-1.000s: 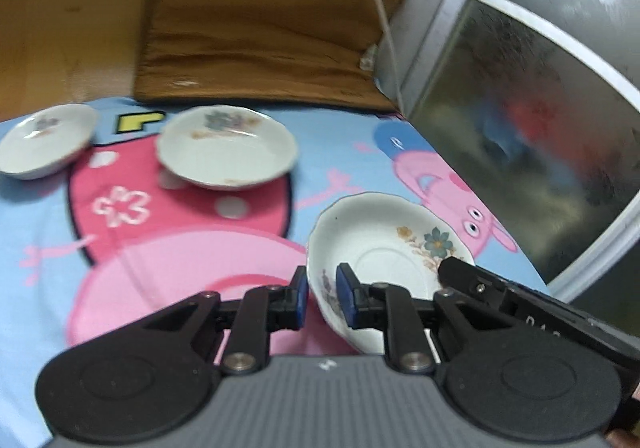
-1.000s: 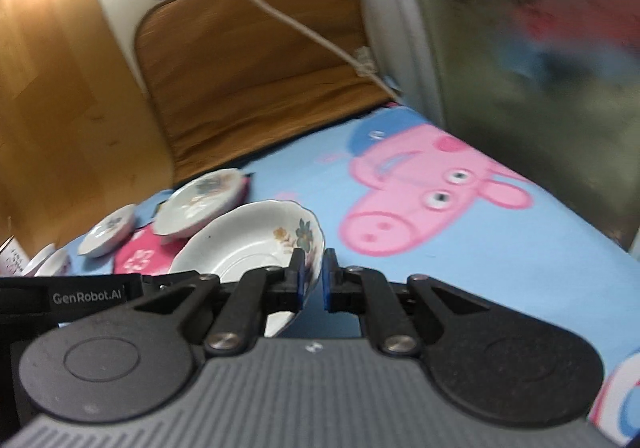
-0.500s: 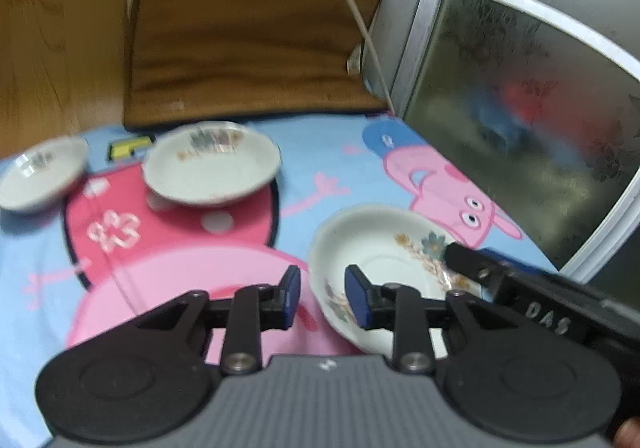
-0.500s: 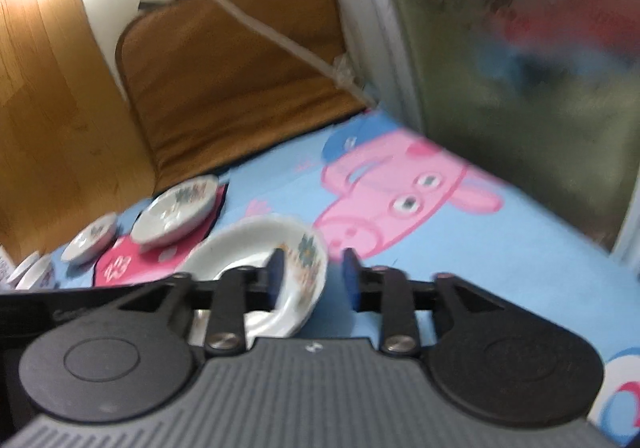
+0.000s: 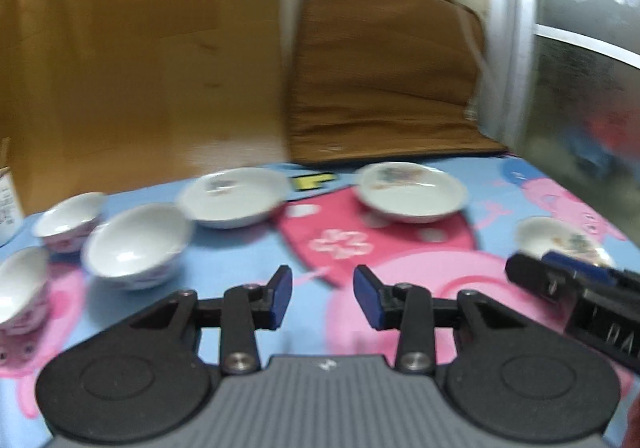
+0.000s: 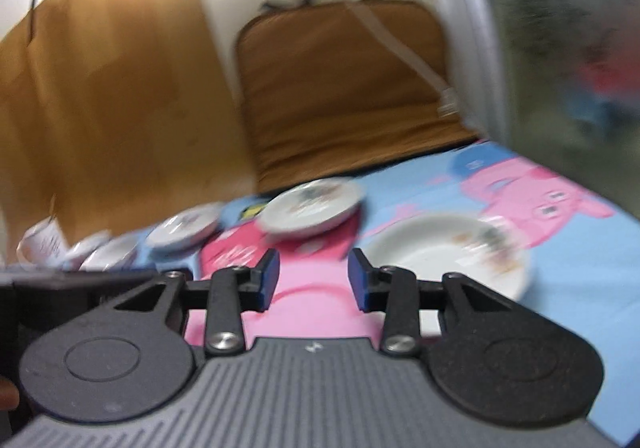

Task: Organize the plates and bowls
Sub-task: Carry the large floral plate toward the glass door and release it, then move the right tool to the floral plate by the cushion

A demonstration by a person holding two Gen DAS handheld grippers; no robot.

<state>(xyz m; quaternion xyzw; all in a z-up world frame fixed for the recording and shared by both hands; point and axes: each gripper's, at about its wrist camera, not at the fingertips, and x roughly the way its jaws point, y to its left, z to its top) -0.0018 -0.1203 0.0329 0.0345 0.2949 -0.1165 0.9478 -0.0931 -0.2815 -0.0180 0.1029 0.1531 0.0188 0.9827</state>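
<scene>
Both grippers are open and empty above a Peppa Pig cloth. My left gripper hovers over the pink patch. Ahead lie two flowered plates, one left and one right. Three white bowls with pink pattern sit at left; the nearest to centre is in front of the others. A flowered plate lies at right, partly behind the right gripper's finger. My right gripper is left of that plate; the other plates lie farther back.
A brown cushion leans against the back wall beside a wooden panel. A frosted glass door bounds the right side. A white container stands at far left.
Both grippers opened and let go of the flowered plate, which now lies on the cloth. Both pulled back and swung left, bringing the bowls into view.
</scene>
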